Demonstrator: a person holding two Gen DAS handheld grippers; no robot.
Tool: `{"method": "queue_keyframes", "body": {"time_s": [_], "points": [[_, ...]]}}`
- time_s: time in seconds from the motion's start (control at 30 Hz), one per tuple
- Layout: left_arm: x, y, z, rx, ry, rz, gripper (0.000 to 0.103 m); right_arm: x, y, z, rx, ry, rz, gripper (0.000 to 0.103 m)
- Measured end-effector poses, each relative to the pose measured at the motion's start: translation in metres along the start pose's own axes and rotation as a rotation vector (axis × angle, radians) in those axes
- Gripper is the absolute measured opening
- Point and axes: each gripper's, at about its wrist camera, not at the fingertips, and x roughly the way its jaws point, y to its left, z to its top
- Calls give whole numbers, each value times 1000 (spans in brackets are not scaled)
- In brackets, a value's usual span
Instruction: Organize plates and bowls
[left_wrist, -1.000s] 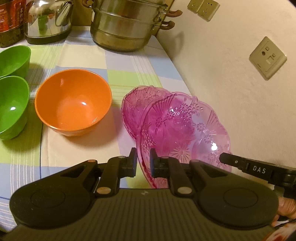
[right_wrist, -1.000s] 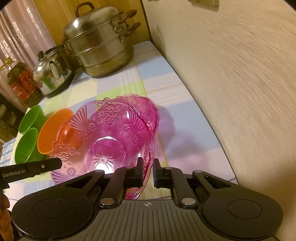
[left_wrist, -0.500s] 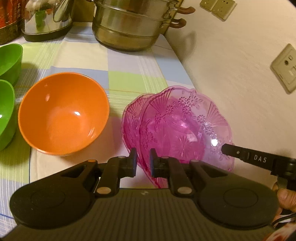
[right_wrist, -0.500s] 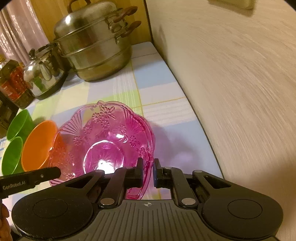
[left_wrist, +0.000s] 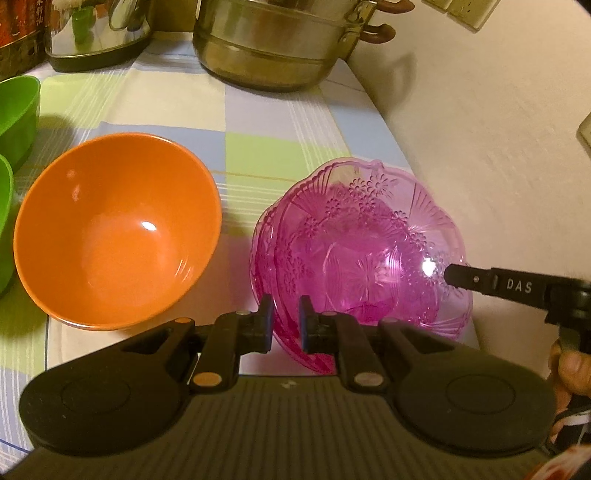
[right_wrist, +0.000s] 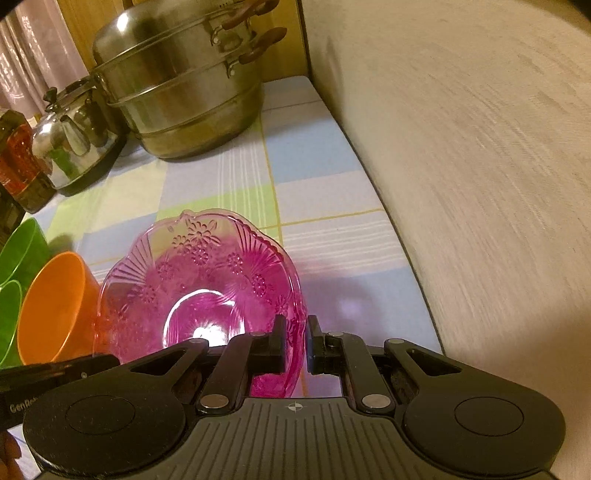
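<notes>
Pink translucent plate, moulded with flowers and fans, fills the centre of the left wrist view. A second pink plate lies beneath it, showing only as a rim at the left edge. The left gripper pinches the top plate's near-left rim between narrowly set fingers. An orange bowl stands just left of the plates on the checked tablecloth; two green bowls sit at the far left. A steel steamer pot stands far behind. At the right, the other tool's black finger meets the plate's rim.

Right wrist view: the right gripper clamps the same plate at its near-right rim, fingers almost together. The orange bowl lies just left, the kettle and pot far behind, the wall to the right.
</notes>
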Motion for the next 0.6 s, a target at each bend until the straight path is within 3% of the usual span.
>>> {"method": "queue_keyframes", "body": {"time_s": [0.6], "points": [[-1,-8,-5,18,-25,32,12,16,0,4,-18,-5,-3,11]]}}
